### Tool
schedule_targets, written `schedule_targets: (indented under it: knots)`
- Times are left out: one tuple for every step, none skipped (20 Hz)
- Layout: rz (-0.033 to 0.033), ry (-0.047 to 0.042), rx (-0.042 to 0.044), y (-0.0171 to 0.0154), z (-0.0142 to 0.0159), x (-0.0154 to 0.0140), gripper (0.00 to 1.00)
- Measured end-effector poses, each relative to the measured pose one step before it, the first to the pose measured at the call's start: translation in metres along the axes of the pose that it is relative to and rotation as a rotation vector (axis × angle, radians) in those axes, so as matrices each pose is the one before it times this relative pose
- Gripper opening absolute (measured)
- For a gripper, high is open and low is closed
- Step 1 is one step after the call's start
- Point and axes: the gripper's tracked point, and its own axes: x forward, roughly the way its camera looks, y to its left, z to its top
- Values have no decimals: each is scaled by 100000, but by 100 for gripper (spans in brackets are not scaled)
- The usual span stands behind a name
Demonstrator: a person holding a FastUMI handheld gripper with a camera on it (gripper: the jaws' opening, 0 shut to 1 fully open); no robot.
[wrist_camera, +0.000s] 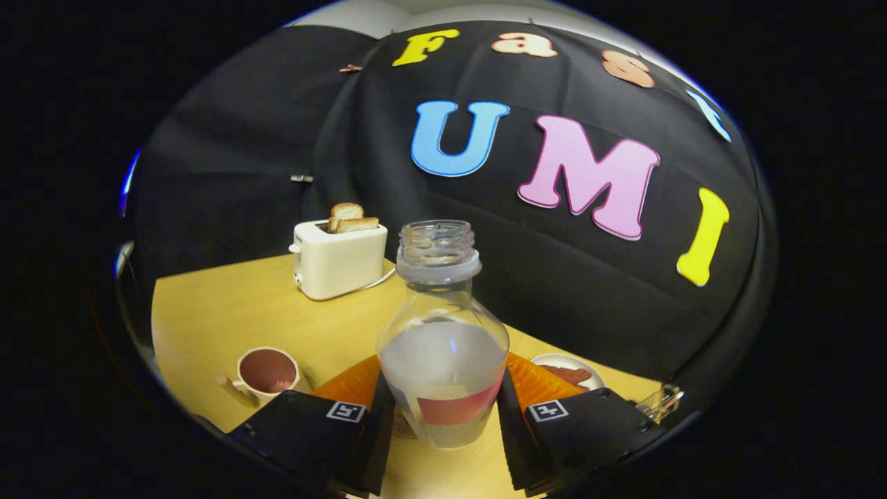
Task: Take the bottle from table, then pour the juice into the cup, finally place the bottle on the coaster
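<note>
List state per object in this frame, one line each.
Gripper: fingers on both sides of the bottle, shut on it.
Bottle: upright, uncapped, held between the fingers, pale liquid in its lower part.
Cup: upright on the table, mouth open, reddish inside; contents unclear.
Toaster: two toast slices sticking up from its slots.
Plate: on the table, reddish-brown food on it.

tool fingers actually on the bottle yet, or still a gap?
Touching. In the gripper view both tool fingers press against the lower sides of the bottle, with no gap visible on either side.
</note>
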Motion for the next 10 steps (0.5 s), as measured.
schedule_targets:
  knots:
    - [-279,-1008,3997,-19,-383,250,70]
    - [-337,-435,3432,-87,-570,403,69]
    - [-309,-124,2556,-67,-477,534,70]
    - [-928,-136,1622,-204,-610,606,69]
    - [-440,-567,1680,-55,-414,626,69]
    - [188,-399,2095,72,-455,262,69]
    - [146,-758,2364,72,-237,163,70]
    - [9,-1230,1821,97,-172,419,70]
    - [-141,-732,1042,10,-296,489,70]
    - [-516,-580,169,18,-442,334,70]
